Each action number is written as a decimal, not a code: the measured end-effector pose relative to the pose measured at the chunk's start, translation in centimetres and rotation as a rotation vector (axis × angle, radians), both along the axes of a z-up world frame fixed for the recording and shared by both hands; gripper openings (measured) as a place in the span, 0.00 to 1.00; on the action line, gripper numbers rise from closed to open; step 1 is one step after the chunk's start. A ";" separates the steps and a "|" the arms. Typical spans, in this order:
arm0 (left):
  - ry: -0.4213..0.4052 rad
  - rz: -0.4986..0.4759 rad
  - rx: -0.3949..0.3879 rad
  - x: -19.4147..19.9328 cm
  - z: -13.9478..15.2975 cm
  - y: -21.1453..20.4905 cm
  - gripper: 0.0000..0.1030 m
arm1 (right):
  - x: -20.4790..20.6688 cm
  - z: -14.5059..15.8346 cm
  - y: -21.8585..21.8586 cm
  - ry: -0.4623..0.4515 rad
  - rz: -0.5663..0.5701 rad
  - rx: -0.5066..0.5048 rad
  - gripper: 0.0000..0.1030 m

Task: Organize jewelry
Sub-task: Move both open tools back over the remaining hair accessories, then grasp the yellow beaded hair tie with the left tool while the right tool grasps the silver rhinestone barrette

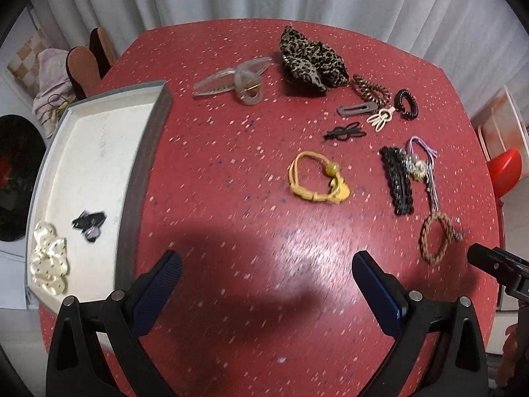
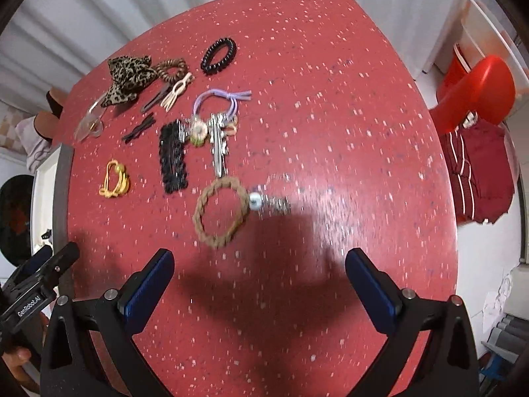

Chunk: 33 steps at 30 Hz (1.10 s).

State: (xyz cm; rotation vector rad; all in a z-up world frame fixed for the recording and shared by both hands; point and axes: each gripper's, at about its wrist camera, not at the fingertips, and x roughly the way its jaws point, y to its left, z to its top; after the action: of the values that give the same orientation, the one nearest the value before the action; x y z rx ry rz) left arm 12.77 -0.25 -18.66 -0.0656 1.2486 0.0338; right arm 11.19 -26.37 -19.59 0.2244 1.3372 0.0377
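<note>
Hair accessories lie on a red speckled table (image 1: pixel 231 198). A grey tray (image 1: pixel 145 152) at the left holds a cream scrunchie (image 1: pixel 48 261) and a small black clip (image 1: pixel 89 223). My left gripper (image 1: pixel 266 284) is open and empty above the table's near edge. A yellow hair tie (image 1: pixel 317 178) lies ahead of it. My right gripper (image 2: pixel 259 284) is open and empty, just short of a brown braided hair tie (image 2: pixel 221 211) with a pearl charm (image 2: pixel 256 201). A black lace clip (image 2: pixel 172 155) and a silver clip (image 2: pixel 218 147) lie beyond.
Further back lie a leopard scrunchie (image 1: pixel 310 59), a clear claw clip (image 1: pixel 231 79), a black spiral tie (image 2: pixel 218 55), a brown spiral tie (image 2: pixel 172 67), a purple tie (image 2: pixel 221 97) and small flat clips (image 1: pixel 357 110). A red chair (image 2: pixel 476 96) stands right of the table.
</note>
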 end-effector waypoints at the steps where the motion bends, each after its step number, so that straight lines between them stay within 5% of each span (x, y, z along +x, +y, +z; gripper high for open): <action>1: -0.002 -0.001 -0.003 0.4 -0.1 -0.2 1.00 | 0.3 -0.1 0.1 -0.004 0.005 -0.003 1.00; 14: 0.003 -0.010 -0.014 5.1 -3.0 -1.9 1.00 | 5.8 -1.7 2.1 -0.018 0.104 -0.048 0.99; 28: 0.024 -0.017 -0.008 6.9 -5.2 -3.6 1.00 | 8.1 -4.1 5.3 0.010 0.159 -0.136 0.79; 30: 0.028 -0.019 -0.002 6.8 -5.4 -3.8 0.89 | 8.2 -4.3 6.0 0.010 0.164 -0.157 0.79; 33: 0.034 -0.032 0.021 7.3 -5.6 -5.0 0.87 | 8.1 -4.4 6.7 0.005 0.174 -0.200 0.74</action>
State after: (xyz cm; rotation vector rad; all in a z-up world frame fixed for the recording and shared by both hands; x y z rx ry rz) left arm 20.08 -5.26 -24.29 -0.0270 1.2834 0.0199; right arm 19.28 -19.69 -23.98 -0.0615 1.3528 0.0500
